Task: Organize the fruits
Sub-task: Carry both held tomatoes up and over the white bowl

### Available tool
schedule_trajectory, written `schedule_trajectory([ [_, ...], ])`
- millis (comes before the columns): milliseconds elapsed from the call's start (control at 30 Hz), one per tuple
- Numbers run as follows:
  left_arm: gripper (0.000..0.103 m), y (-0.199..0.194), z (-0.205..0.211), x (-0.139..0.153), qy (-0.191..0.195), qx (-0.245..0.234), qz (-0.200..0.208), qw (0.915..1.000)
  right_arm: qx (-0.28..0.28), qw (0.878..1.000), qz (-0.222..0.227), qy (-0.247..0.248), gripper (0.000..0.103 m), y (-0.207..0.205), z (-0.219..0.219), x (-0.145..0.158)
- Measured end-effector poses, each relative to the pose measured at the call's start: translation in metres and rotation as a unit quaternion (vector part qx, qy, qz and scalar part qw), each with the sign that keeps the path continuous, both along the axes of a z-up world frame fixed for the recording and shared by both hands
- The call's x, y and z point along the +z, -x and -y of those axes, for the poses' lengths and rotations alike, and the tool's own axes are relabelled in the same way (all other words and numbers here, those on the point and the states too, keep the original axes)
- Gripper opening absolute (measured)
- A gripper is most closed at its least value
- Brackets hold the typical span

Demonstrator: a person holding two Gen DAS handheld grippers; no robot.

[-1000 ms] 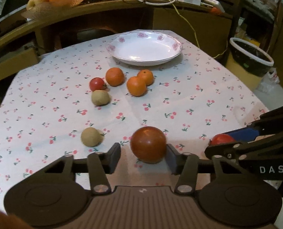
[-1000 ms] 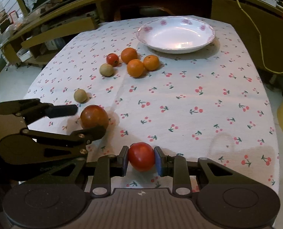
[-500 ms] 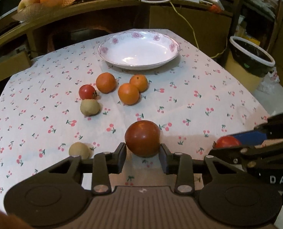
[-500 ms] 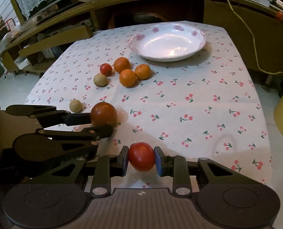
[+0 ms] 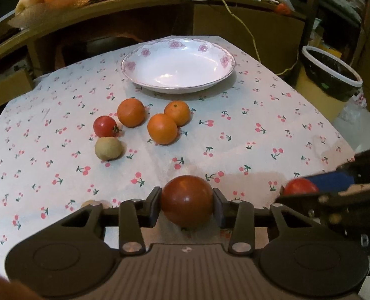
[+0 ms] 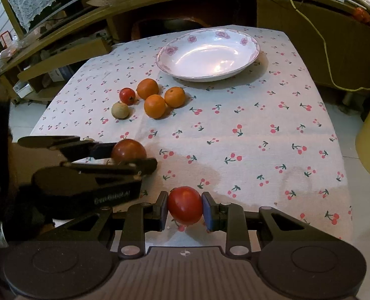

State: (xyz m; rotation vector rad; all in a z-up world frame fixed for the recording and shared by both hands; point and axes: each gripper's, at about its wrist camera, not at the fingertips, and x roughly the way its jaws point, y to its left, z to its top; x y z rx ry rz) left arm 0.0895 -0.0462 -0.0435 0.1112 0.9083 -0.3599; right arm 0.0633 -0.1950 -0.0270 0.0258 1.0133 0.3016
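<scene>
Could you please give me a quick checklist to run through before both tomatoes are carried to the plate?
1. Left hand-held gripper shut on dark red tomato: ok.
2. Right hand-held gripper shut on bright red tomato: ok.
3. Plate empty: ok.
4. Three oranges lie before the plate on the left; right path open: ok.
5. Grip firm enough: cannot tell.

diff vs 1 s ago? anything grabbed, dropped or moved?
The left hand-held gripper closed from open around the dark red tomato to gripping it, and both grippers advanced toward the plate. The right hand-held gripper stays shut on the bright red tomato. Loose fruits on the tablecloth are unmoved; the plate is still empty.
</scene>
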Motion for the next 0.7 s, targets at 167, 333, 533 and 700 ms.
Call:
schedule_trajectory([
  [167,0.046,-0.007,-0.003,0.011,0.015,0.004,-0.002,0.9999,0.000,1.000,0.009,0.003,0.029,-0.011,-0.001,0.005],
  [333,0.046,-0.036,0.000,0.034,0.019,0.006,0.024,0.9995,-0.008,0.999,0.031,-0.005,0.029,-0.040,0.001,0.017],
  [533,0.046,-0.080,0.002,0.046,0.018,0.017,0.044,0.9987,-0.025,0.998,0.058,-0.016,0.030,-0.086,0.006,0.029],
  [700,0.046,-0.110,0.005,0.041,0.013,0.026,0.041,0.9988,-0.034,0.997,0.067,-0.017,0.029,-0.120,0.007,0.030],
])
